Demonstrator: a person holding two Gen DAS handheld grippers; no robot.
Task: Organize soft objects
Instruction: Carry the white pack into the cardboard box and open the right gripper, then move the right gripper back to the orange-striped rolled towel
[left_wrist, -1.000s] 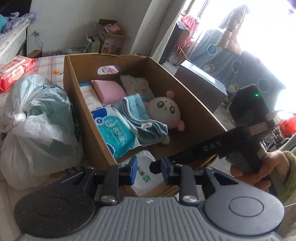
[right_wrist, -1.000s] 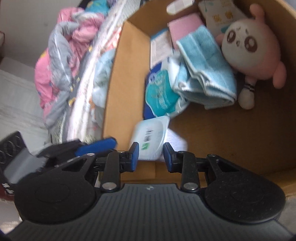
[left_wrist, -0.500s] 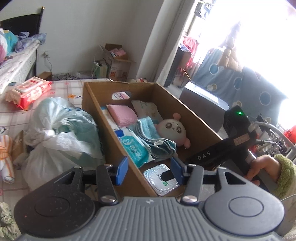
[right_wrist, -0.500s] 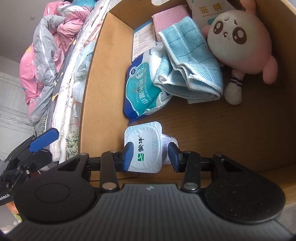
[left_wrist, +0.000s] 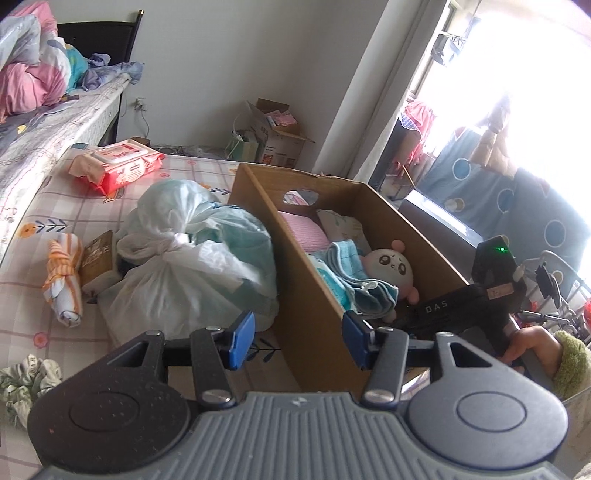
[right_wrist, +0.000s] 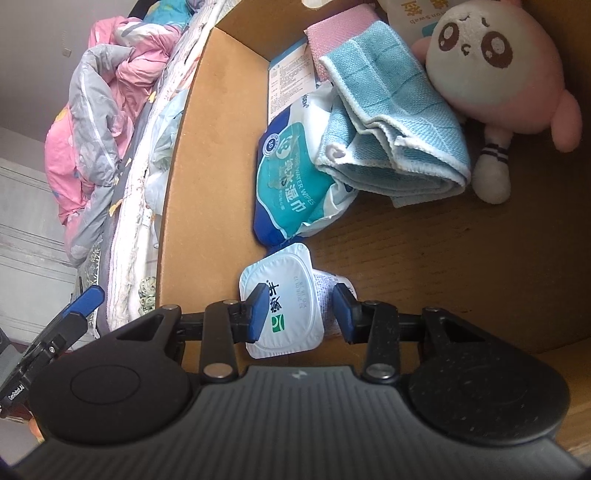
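Bedroom clutter aside, right gripper (right_wrist: 301, 314) has just spread wide off the yogurt cup (right_wrist: 282, 304) now lying in the cardboard box (right_wrist: 480, 266) ahead, so it's stowed; left gripper (left_wrist: 297, 341) hangs wide, empty.

Right gripper (right_wrist: 301, 314) is held over the near end of the cardboard box (right_wrist: 207, 155), jaws spread apart. A white yogurt cup (right_wrist: 286, 295) is seen between them on the box floor. Beyond it lie a wipes pack (right_wrist: 291, 188), blue towel (right_wrist: 391, 122) and pink plush toy (right_wrist: 495, 70).
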